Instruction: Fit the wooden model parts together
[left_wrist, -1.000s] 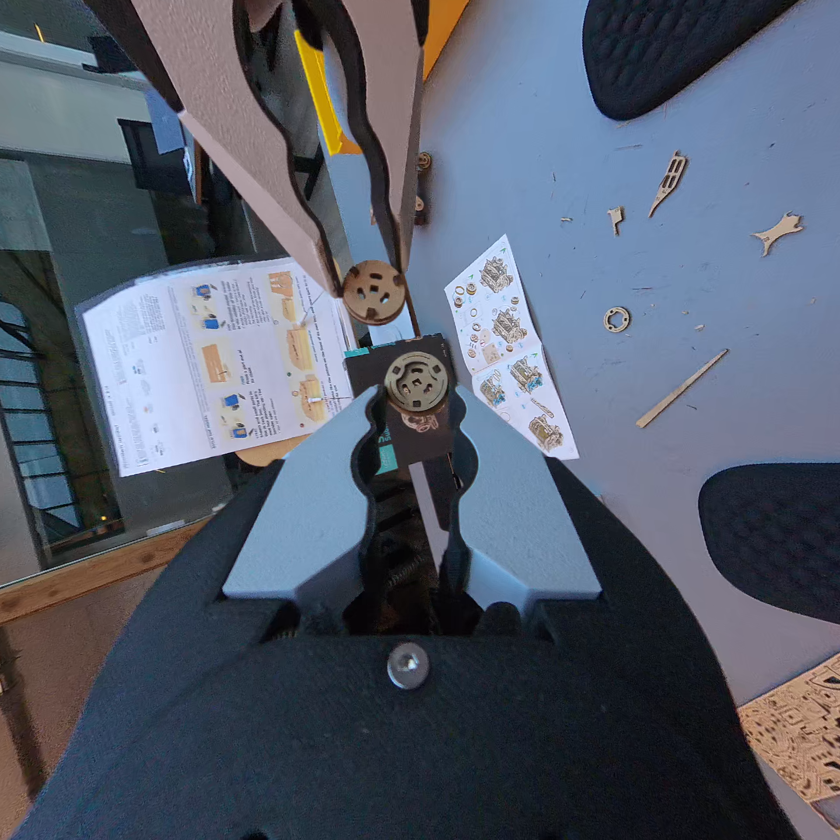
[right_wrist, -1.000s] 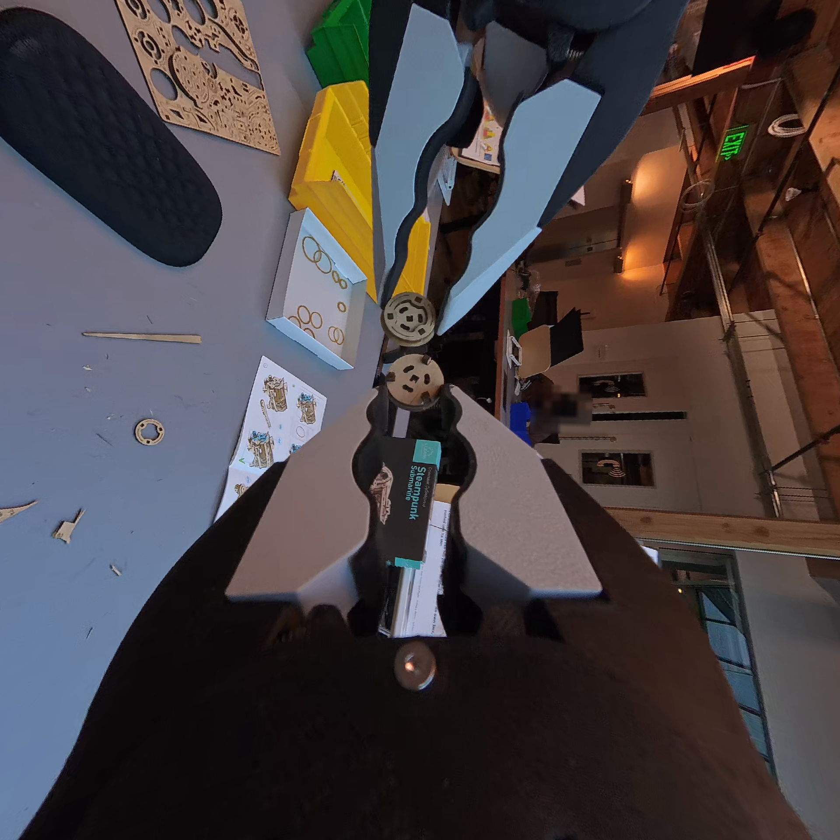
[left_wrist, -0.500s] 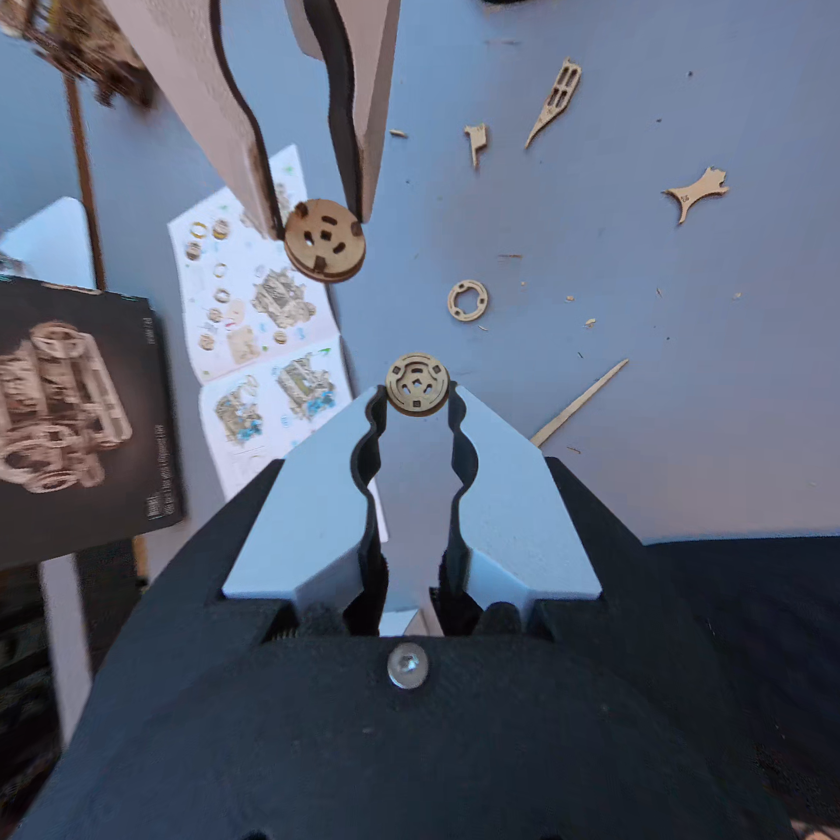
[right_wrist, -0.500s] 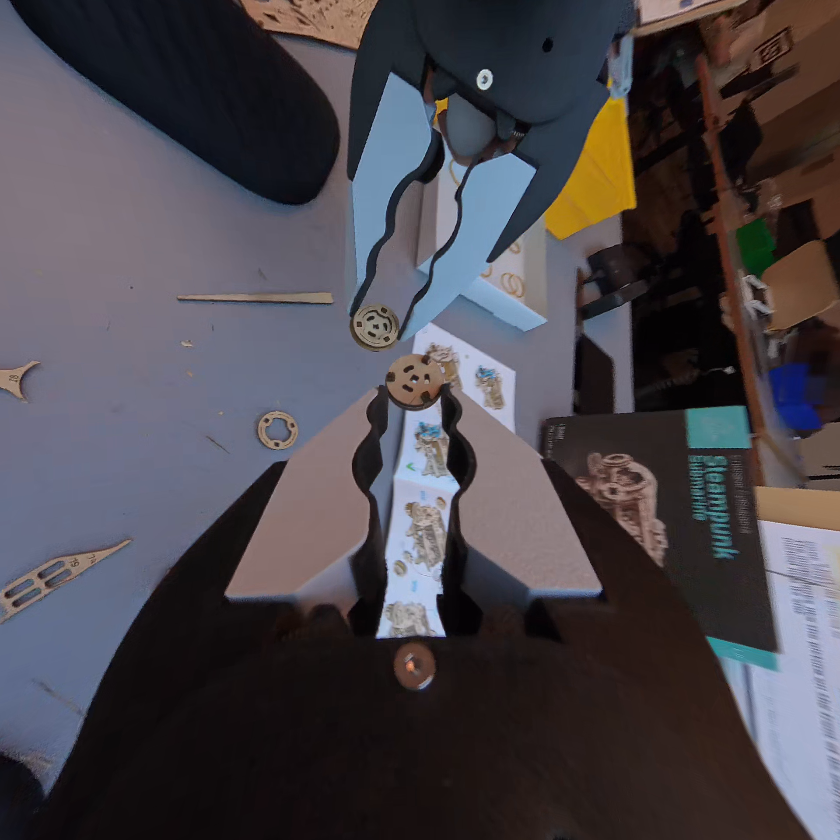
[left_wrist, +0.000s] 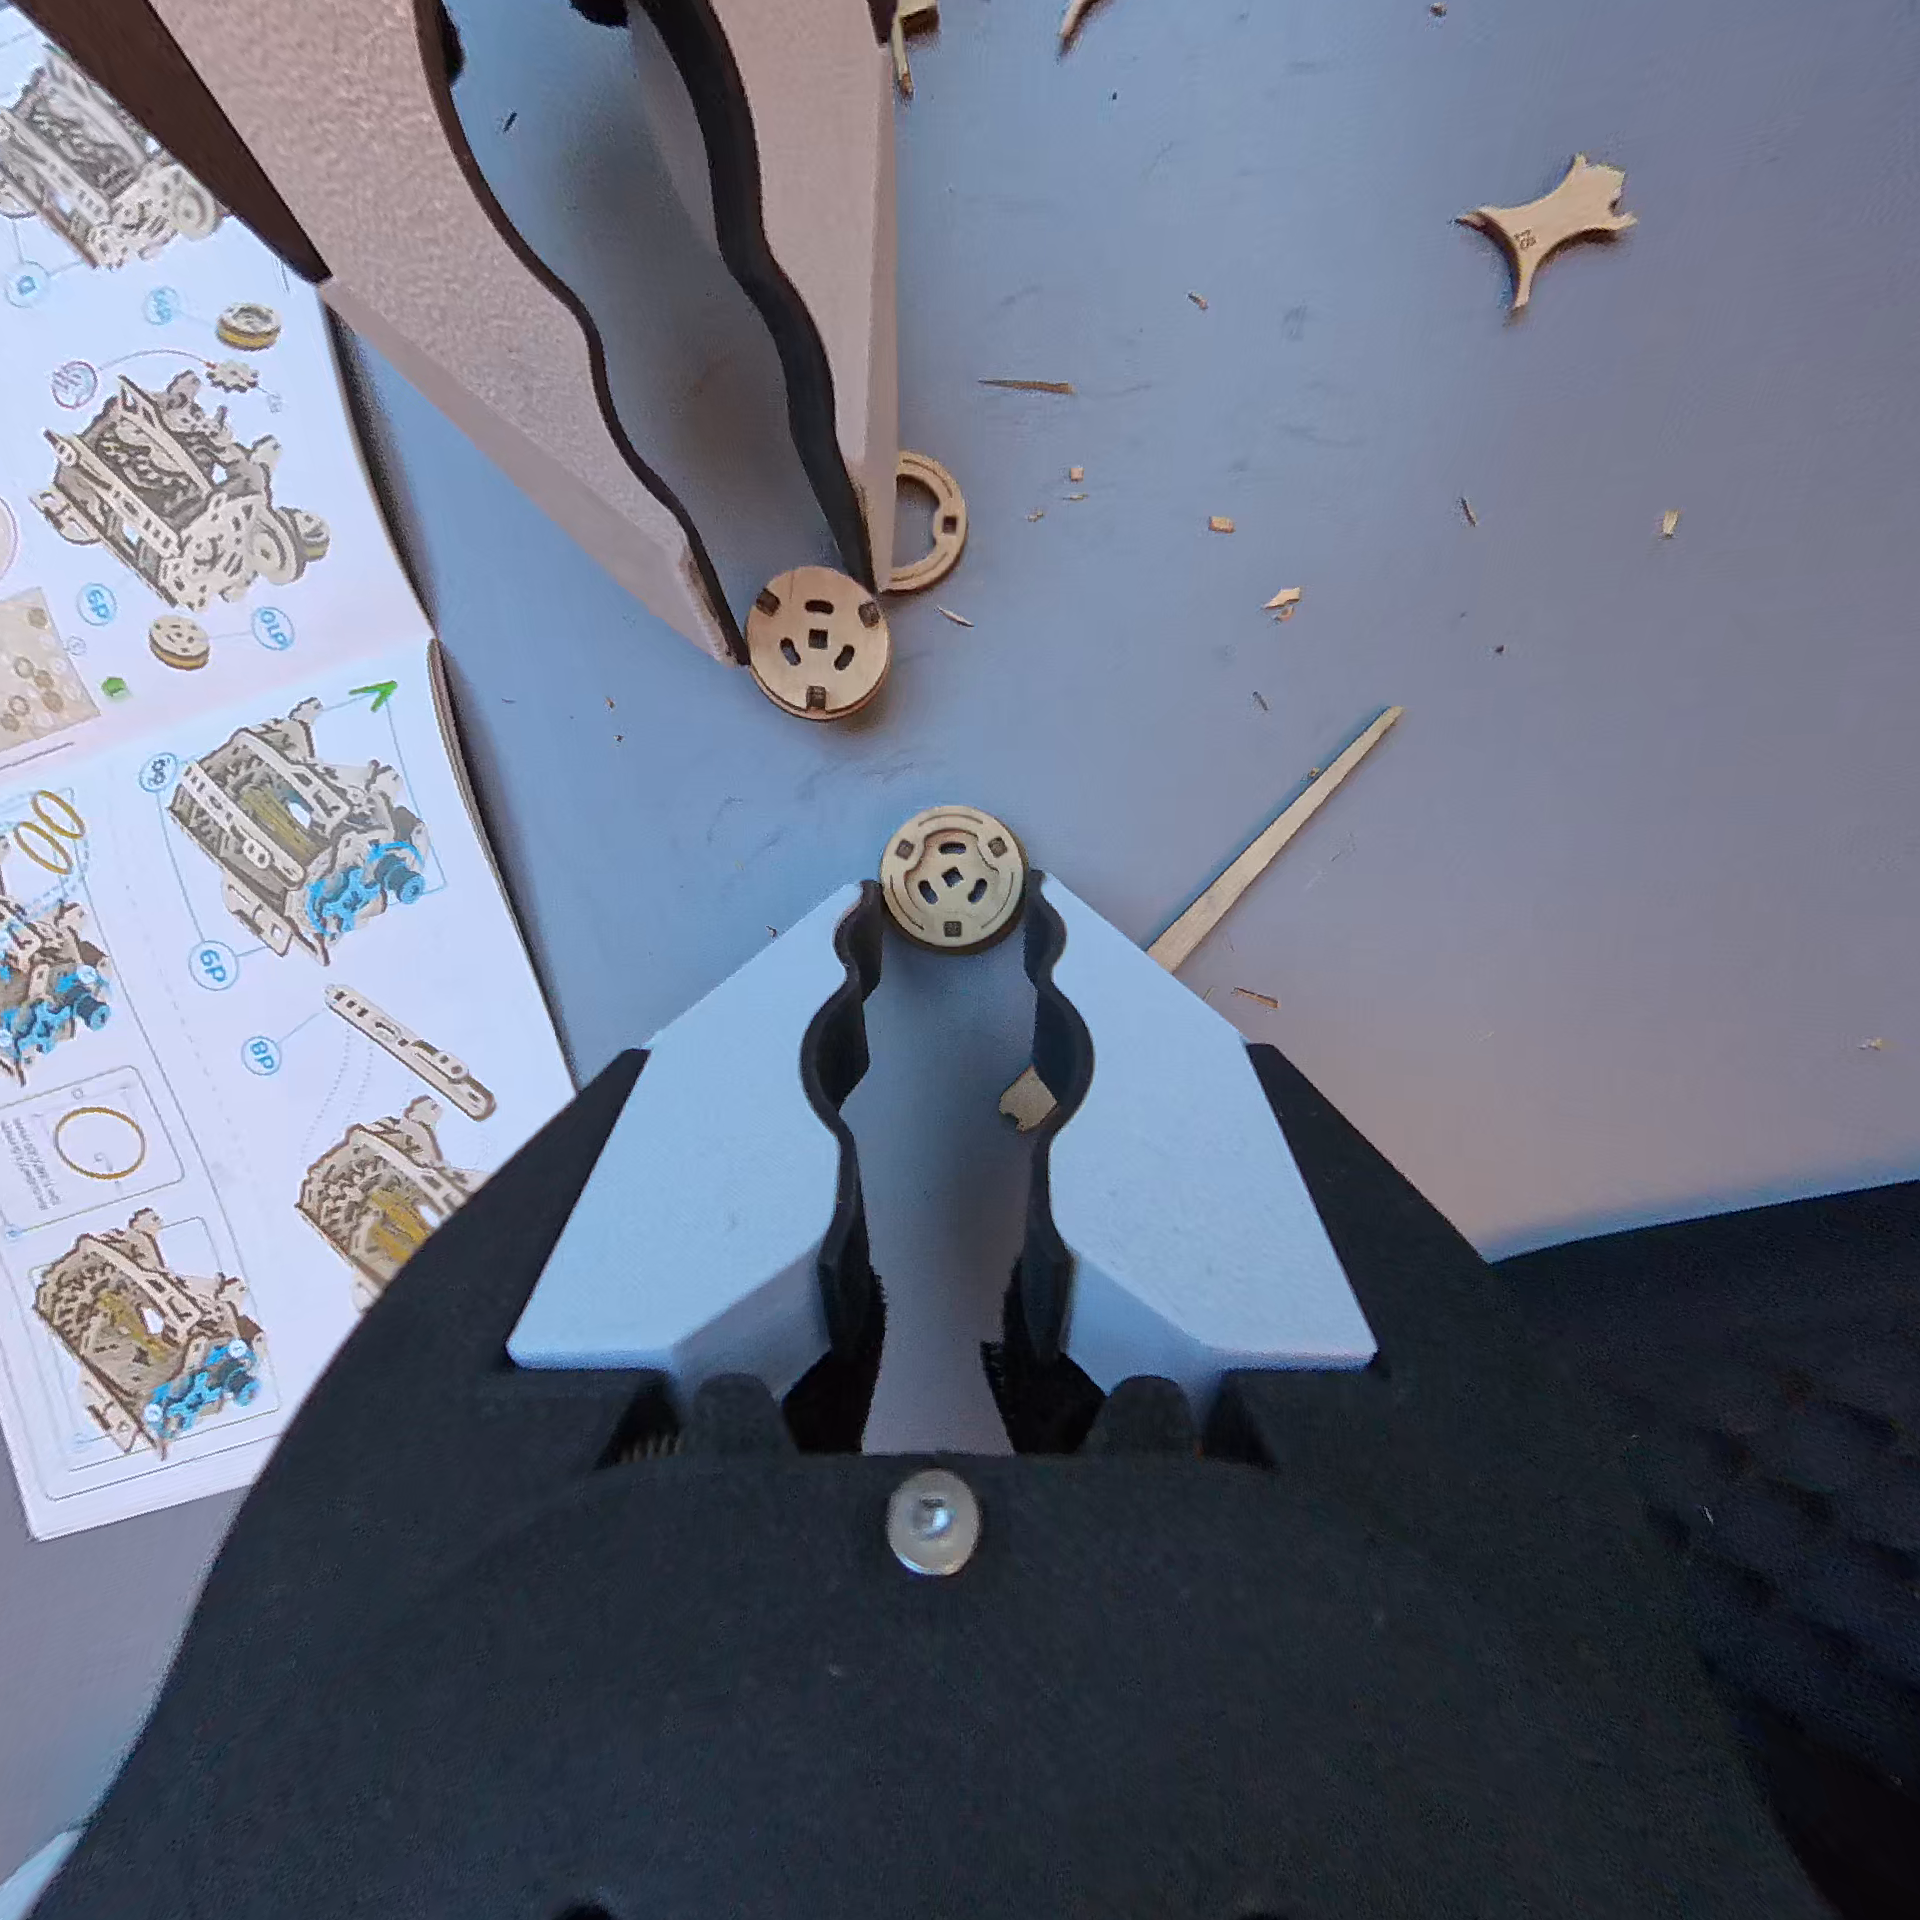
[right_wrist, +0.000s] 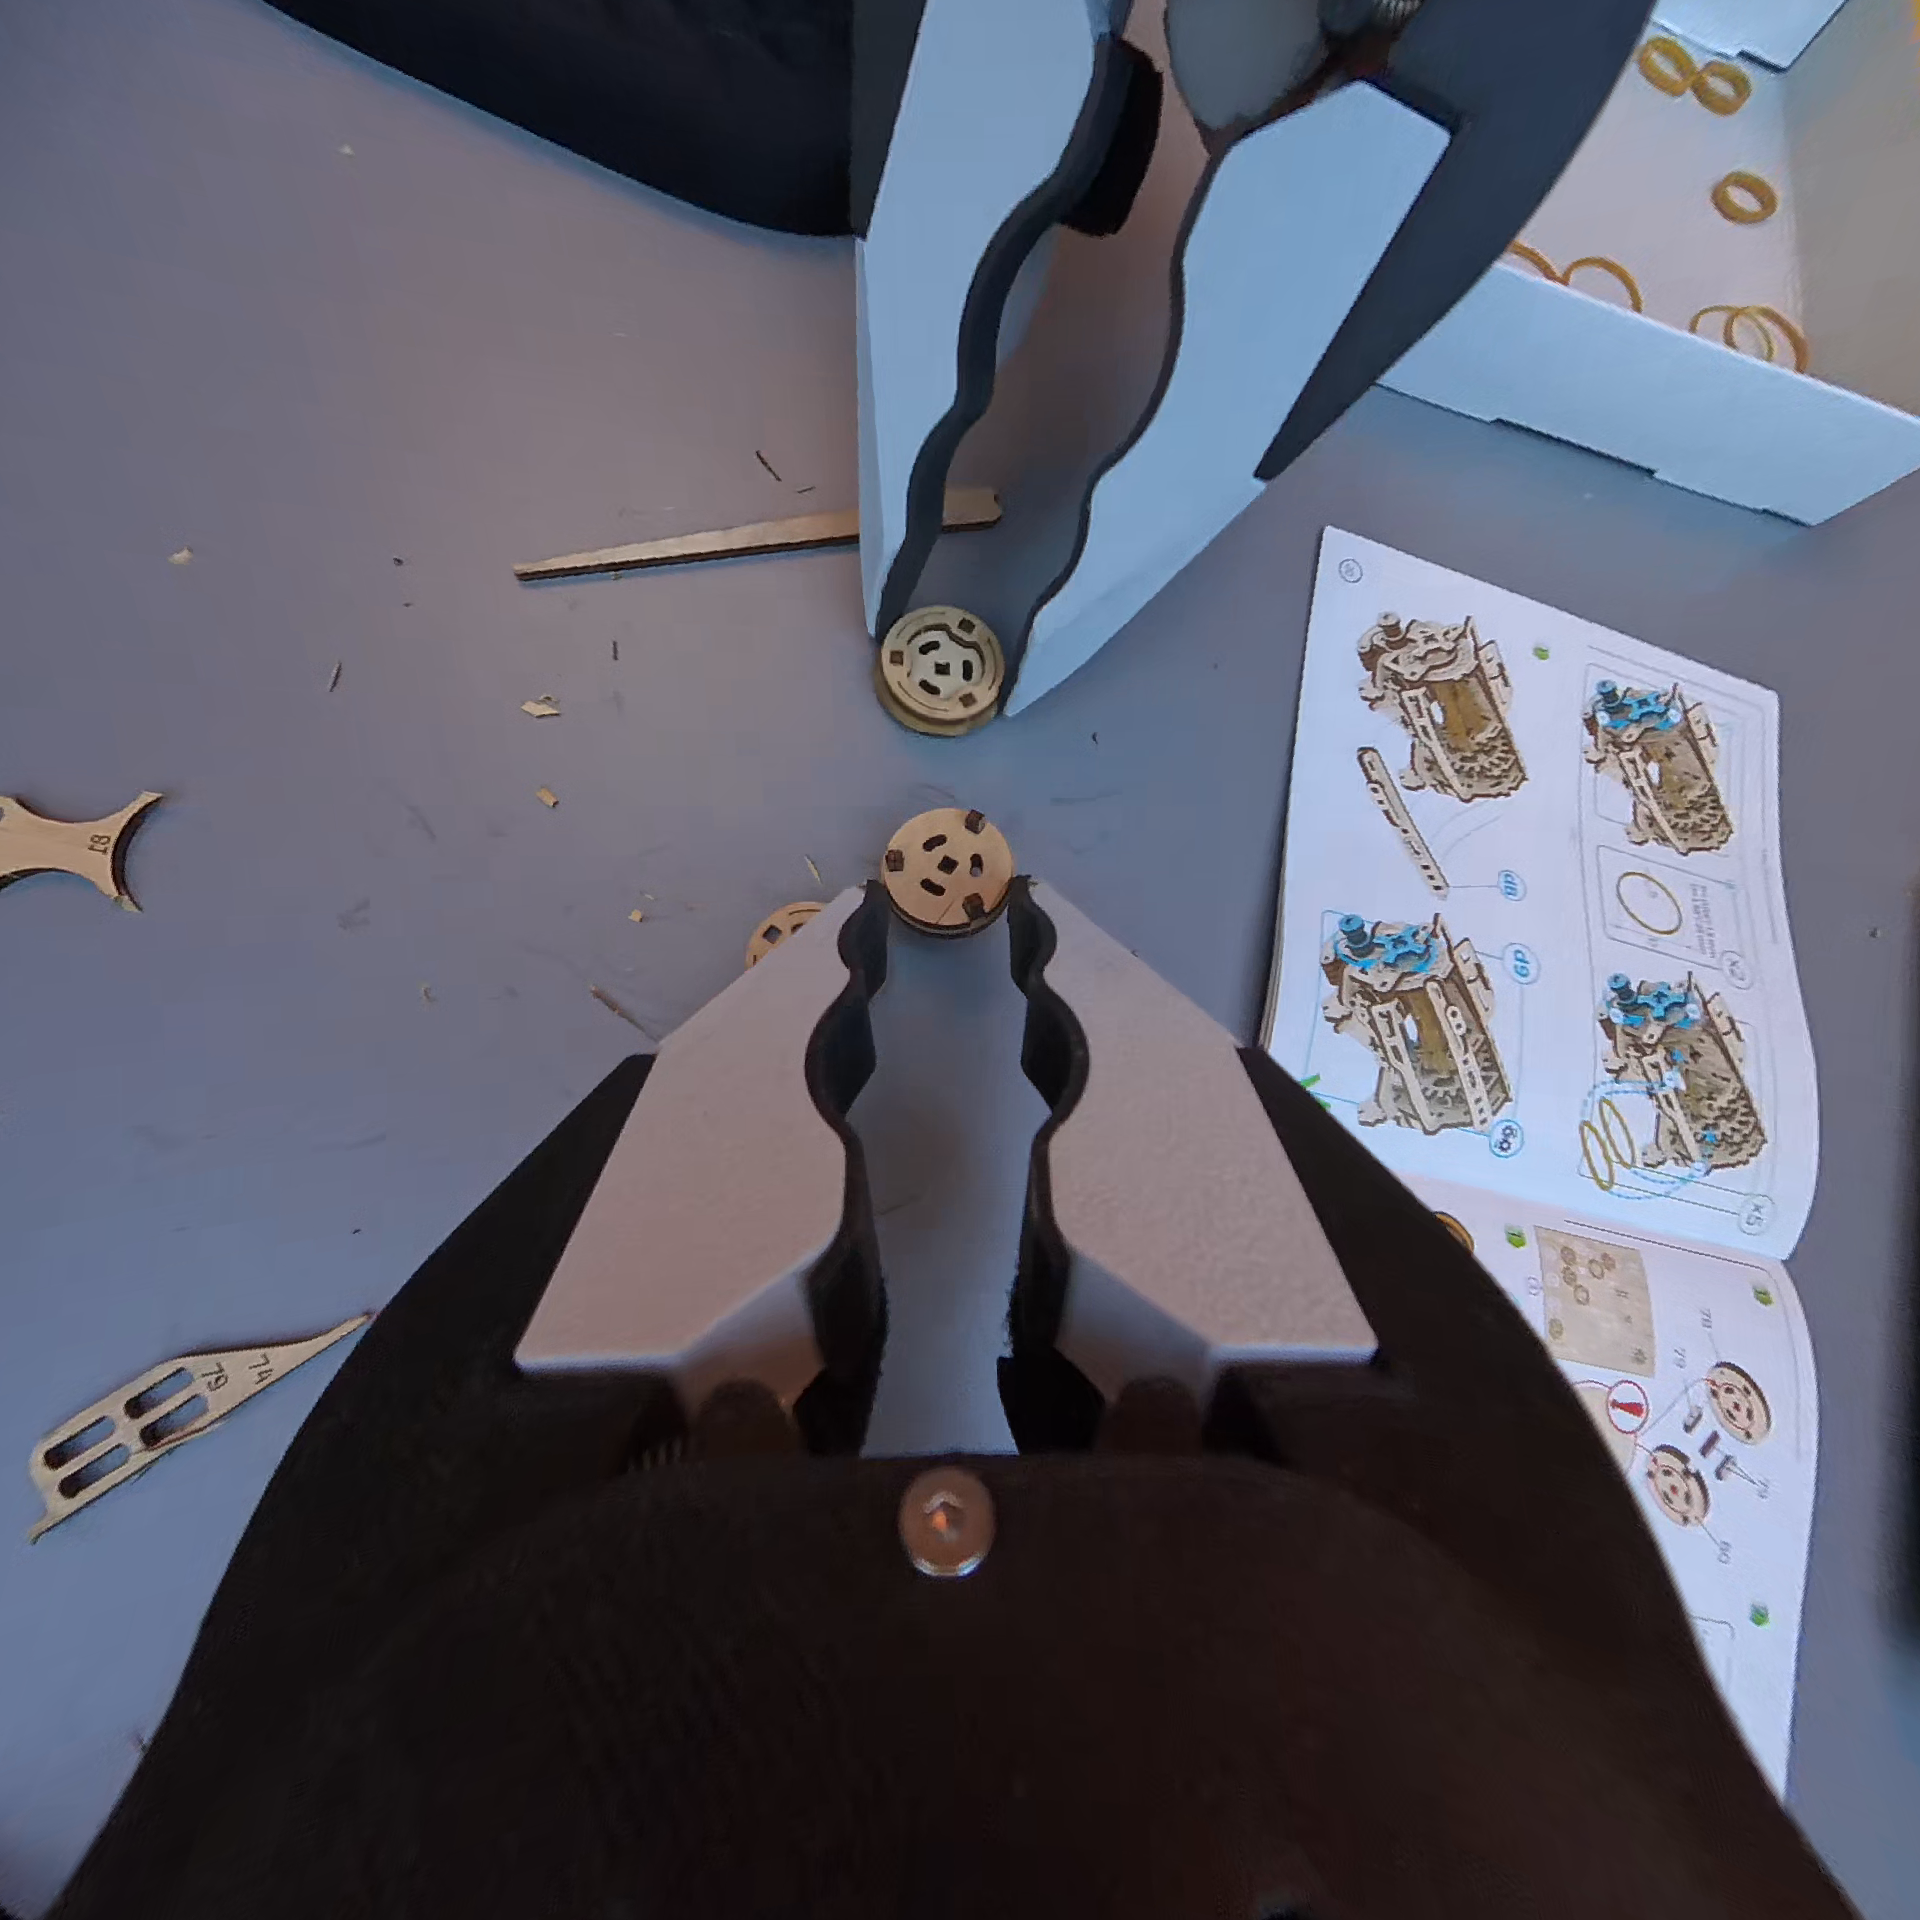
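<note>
My left gripper (left_wrist: 952, 883) is shut on a grooved wooden disc (left_wrist: 952, 879) held at its fingertips. My right gripper (right_wrist: 945, 881) is shut on a plain wooden disc with slots and dark pegs (right_wrist: 945, 871). The two grippers face each other just above the grey table (right_wrist: 364, 364), with a small gap between the discs. In the left wrist view the right gripper (left_wrist: 805, 623) holds its disc (left_wrist: 818, 642) ahead. In the right wrist view the left gripper (right_wrist: 940, 665) holds the grooved disc (right_wrist: 940, 670) ahead.
An open instruction booklet (left_wrist: 208, 831) (right_wrist: 1558, 935) lies beside the grippers. Loose wooden parts lie around: a ring (left_wrist: 928, 520), a thin stick (left_wrist: 1273, 836) (right_wrist: 686, 548), a star-shaped piece (left_wrist: 1548, 234), a slotted blade (right_wrist: 156, 1403). A white tray of rubber bands (right_wrist: 1662, 395) and black pad (right_wrist: 623, 114) sit behind. About 5 centimetres separates my left fingertips from my right. About 4 centimetres separates my left fingertips from the thin stick (right_wrist: 686, 548). It turns up in the left wrist view (left_wrist: 1265, 846) as well.
Both grippers swung from pointing out past the table edge to pointing down at the table and came lower. The discs stay gripped and stand a little farther apart than a second ago.
</note>
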